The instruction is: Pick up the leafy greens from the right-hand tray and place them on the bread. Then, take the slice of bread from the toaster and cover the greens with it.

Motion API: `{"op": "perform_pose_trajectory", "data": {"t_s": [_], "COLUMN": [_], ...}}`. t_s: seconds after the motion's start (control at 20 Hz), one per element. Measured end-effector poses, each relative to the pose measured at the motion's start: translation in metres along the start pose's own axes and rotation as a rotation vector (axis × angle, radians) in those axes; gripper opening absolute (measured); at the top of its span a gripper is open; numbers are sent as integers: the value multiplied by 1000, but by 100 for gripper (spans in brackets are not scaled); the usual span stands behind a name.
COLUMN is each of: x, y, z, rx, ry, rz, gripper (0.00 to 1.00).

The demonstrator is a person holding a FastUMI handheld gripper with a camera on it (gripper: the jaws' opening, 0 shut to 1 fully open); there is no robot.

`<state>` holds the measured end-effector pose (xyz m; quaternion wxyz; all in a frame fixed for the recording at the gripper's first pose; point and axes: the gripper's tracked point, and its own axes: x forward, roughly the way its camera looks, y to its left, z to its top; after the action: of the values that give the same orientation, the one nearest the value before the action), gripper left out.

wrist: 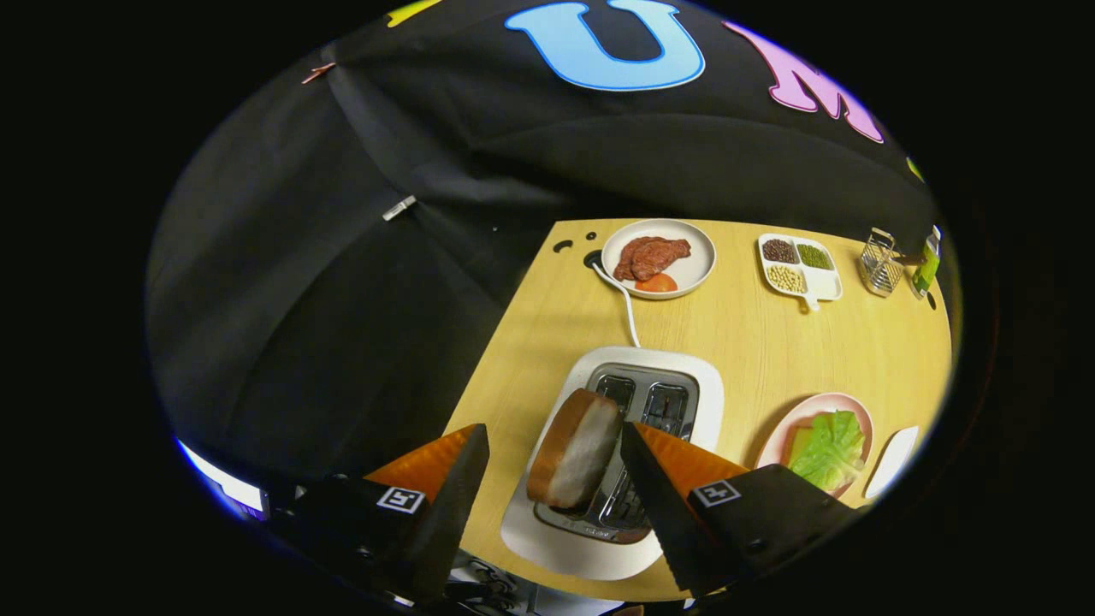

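Hand-held gripper (554, 479) open (astride bread slice (575, 460))

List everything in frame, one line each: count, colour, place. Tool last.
Light wooden table: 1, tan, under everything.
White two-slot toaster: 1, white with metal top, just ahead of the fingers.
Brown-crusted bread slice: 1, pale face, tilted over the toaster between the fingers; right finger at its edge, left apart.
White power cord: 1, from toaster toward round plate.
Round white plate of red meat and tomato: 1, far side.
White divided dish of beans: 1, beside that plate.
Small wire basket: 1, metal, far corner.
Pink plate with green leafy greens on bread: 1, beyond right finger.
Tool: 1, fingers open either side of the slice.
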<state>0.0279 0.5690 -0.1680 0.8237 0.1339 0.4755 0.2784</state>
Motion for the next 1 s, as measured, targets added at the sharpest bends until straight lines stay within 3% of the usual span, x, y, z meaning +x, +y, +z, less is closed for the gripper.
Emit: {"op": "perform_pose_trajectory", "data": {"t_s": [0.25,0.3,0.35,0.5,0.6,0.7,1.0], "x": [18,21,21,20,18,14,-28], "y": [-15,-19,-22,-31,-33,-33,-20], "z": [-4,-10,-14,-13,-17,-16,7], "rx": [12,12,18,56,86,91,124], "ry": [19,41,59,65,83,84,28], "rz": [-108,-129,-148,-197,-204,-200,-101], "gripper": [89,79,77,34,21,16,17]}}
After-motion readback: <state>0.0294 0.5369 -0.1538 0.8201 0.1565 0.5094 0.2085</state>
